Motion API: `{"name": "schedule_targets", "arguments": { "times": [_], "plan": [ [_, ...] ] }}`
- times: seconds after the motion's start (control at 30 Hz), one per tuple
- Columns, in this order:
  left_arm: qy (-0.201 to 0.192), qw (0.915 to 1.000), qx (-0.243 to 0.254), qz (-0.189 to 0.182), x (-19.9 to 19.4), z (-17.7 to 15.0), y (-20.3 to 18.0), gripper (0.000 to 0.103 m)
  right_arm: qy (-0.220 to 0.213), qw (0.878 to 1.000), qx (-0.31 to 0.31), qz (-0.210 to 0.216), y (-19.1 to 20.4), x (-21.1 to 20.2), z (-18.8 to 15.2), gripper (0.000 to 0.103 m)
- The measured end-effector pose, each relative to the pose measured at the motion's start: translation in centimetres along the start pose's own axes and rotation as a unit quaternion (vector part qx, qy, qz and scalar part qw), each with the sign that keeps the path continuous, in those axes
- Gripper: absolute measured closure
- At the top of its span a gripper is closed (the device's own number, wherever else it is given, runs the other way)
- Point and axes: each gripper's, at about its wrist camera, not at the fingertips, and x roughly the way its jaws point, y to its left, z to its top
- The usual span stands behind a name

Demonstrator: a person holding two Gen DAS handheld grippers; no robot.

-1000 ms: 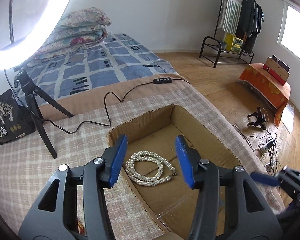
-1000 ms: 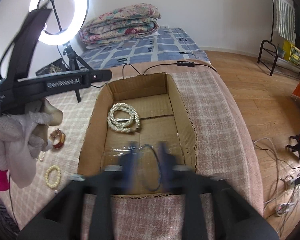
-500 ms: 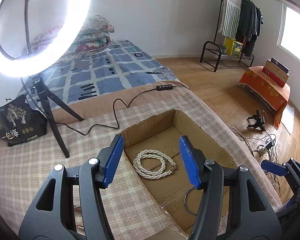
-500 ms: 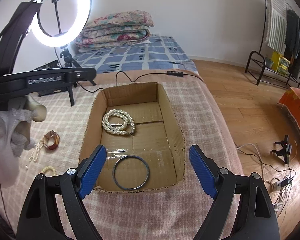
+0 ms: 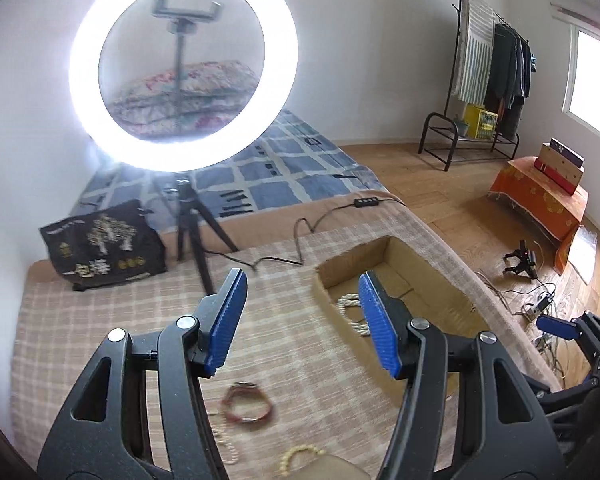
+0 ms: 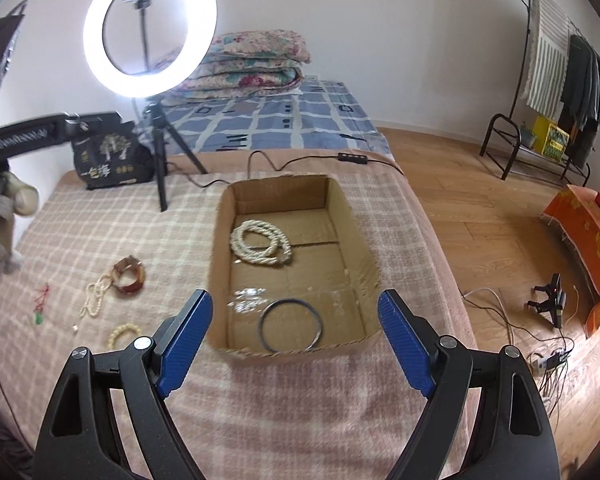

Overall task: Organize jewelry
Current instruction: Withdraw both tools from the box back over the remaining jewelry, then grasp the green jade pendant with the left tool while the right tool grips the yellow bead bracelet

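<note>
Both tools released, nothing between pads. Left gripper (image 5: 300, 320) and right gripper (image 6: 296, 340) have just spread wider. Pearl necklace (image 6: 260, 242) and ring (image 6: 291, 325) lie in cardboard box (image 6: 220, 240). Next: red bangle (image 6: 129, 275) on blanket, nine o'clock of box; straddle rim, then close.

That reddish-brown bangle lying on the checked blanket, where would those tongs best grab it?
Probably across its band on one side, coming straight down from above. The reddish-brown bangle lies roughly flat on the blanket, hole facing up, so one finger can drop inside the ring, the other outside. The bead strand beside it suggests taking the far side.
</note>
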Motion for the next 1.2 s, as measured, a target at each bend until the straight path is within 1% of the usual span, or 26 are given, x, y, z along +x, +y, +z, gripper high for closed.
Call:
{"name": "schedule_targets", "arguments": {
  "times": [0.13,0.3,0.47,0.67,0.77,0.9,1.0,1.2],
  "plan": [
    [-0.012,0.9997,-0.013,0.017,-3.3,-1.0,3.6,0.043,-0.017,0.999,-0.029,0.011,2.5,-1.0,-0.5,0.018],
    [-0.020,0.9985,-0.025,0.044,-6.7,-2.8,7.9,0.043,-0.046,0.995,-0.067,0.055,6.3,-2.2,-1.2,0.018],
    [-0.020,0.9967,-0.035,0.070,-9.2,-5.3,11.5,0.043,-0.048,0.992,-0.091,0.076,9.3,-2.3,-1.7,0.018],
    [-0.006,0.9947,-0.057,0.086,-10.8,-8.7,15.2,0.043,-0.020,0.988,-0.099,0.114,11.9,-0.9,-2.0,0.018],
    [0.006,0.9932,-0.075,0.088,-11.2,-10.4,16.9,0.043,-0.010,0.986,-0.108,0.125,13.1,-0.4,-2.2,0.018],
    [0.027,0.9910,-0.095,0.090,-10.8,-12.7,18.9,0.043,0.006,0.985,-0.112,0.129,13.8,0.9,-2.3,0.018],
    [0.053,0.9886,-0.114,0.083,-10.1,-14.5,19.9,0.043,0.023,0.986,-0.106,0.130,13.9,2.2,-2.5,0.018],
    [0.104,0.9798,-0.156,0.069,-8.9,-18.6,21.0,0.043,0.064,0.984,-0.093,0.136,13.9,5.4,-3.6,0.020]
  ]
}}
